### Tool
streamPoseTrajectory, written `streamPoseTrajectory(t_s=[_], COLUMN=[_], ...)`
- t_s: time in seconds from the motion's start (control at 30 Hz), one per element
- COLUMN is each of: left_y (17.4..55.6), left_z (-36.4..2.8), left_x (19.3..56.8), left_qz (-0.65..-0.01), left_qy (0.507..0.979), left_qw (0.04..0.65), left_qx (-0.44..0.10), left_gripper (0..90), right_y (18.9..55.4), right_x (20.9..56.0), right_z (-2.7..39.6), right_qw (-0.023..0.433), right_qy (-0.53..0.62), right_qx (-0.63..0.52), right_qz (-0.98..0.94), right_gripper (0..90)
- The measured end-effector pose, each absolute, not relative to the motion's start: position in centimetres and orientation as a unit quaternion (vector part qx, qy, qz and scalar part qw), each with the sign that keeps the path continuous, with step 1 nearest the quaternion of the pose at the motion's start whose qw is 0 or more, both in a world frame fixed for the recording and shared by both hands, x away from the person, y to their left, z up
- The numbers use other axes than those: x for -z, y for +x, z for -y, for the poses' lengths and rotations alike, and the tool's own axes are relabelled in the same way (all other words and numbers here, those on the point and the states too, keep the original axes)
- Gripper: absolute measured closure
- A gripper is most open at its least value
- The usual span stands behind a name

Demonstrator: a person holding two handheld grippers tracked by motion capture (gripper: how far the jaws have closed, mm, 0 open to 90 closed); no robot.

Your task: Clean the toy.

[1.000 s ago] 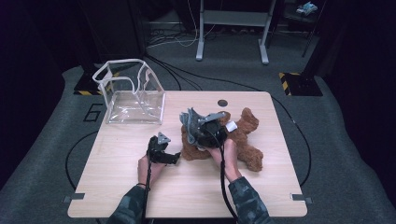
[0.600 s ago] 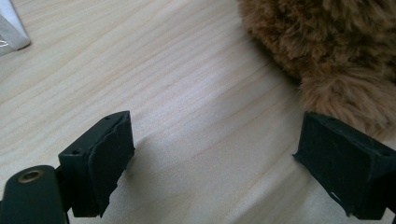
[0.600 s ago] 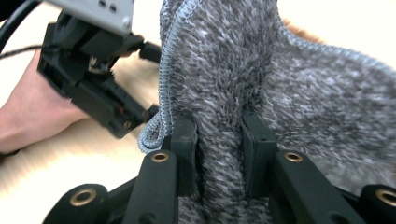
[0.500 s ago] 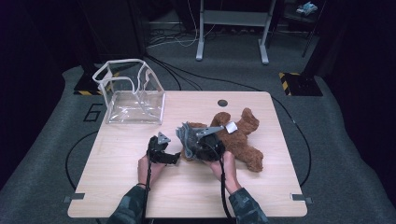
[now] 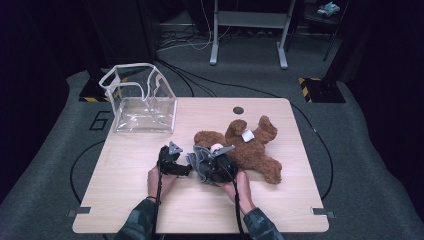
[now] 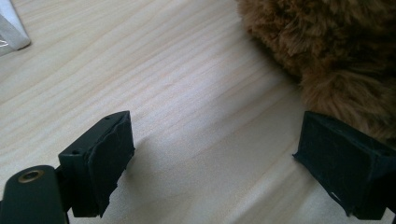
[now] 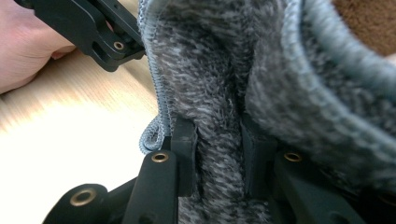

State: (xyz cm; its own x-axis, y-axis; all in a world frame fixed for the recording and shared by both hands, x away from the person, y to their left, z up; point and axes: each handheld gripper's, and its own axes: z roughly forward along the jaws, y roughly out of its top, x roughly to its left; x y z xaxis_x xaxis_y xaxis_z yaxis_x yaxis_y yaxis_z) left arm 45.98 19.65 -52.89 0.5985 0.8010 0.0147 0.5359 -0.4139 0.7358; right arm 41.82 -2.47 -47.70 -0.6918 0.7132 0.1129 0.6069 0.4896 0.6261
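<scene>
A brown teddy bear [image 5: 250, 147] lies on its back on the wooden table [image 5: 150, 210], a white tag on its chest. My right gripper [image 5: 199, 162] is shut on a fold of grey knitted cloth [image 5: 196, 154] low at the bear's head end. In the right gripper view the pads pinch the grey knit [image 7: 219, 93] between them, with the gripper [image 7: 218, 158] just below and brown fur [image 7: 369, 18] at the top right. My left gripper [image 5: 176, 159] rests beside it on the table, open. In the left gripper view, only bare wood lies between the wide jaws [image 6: 212, 158], and the bear's fur [image 6: 336, 56] is by the right one.
A clear plastic bag [image 5: 142, 102] with white trim stands open at the table's back left; its corner [image 6: 11, 28] shows in the left gripper view. A dark round hole [image 5: 238, 110] sits near the far edge. The person's hand [image 7: 23, 46] holds the left gripper close by.
My right gripper has come down and toward the person with the grey knit, off the bear's body to table level by its head. The left gripper has stayed put.
</scene>
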Motion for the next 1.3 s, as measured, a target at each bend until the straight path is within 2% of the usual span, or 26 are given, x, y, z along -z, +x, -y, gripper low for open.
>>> streamPoseTrajectory(t_s=[0.23,0.47,0.6,1.03,1.3], left_y=[46.0,46.0,46.0,46.0,46.0], left_z=[-19.7,-19.6,-19.6,-19.7,-19.7], left_x=[52.9,52.9,52.9,52.8,52.9], left_qz=[-0.407,-0.409,-0.408,-0.408,-0.404], left_qy=[0.821,0.820,0.820,0.821,0.821], left_qw=[0.355,0.354,0.354,0.354,0.357], left_qx=[-0.184,-0.188,-0.188,-0.183,-0.186], left_gripper=[10.3,10.3,10.3,10.3,10.9], right_y=[41.4,42.3,43.5,47.1,48.6], right_x=[44.8,39.3,37.7,39.2,39.9], right_z=[3.6,5.1,5.6,5.3,6.2], right_qw=[0.106,0.165,0.195,0.221,0.271], right_qy=[0.378,0.384,0.393,0.424,0.450], right_qx=[-0.355,-0.394,-0.400,-0.345,-0.282], right_qz=[-0.848,-0.818,-0.805,-0.807,-0.803], right_gripper=[70.7,70.8,70.7,70.6,71.2])
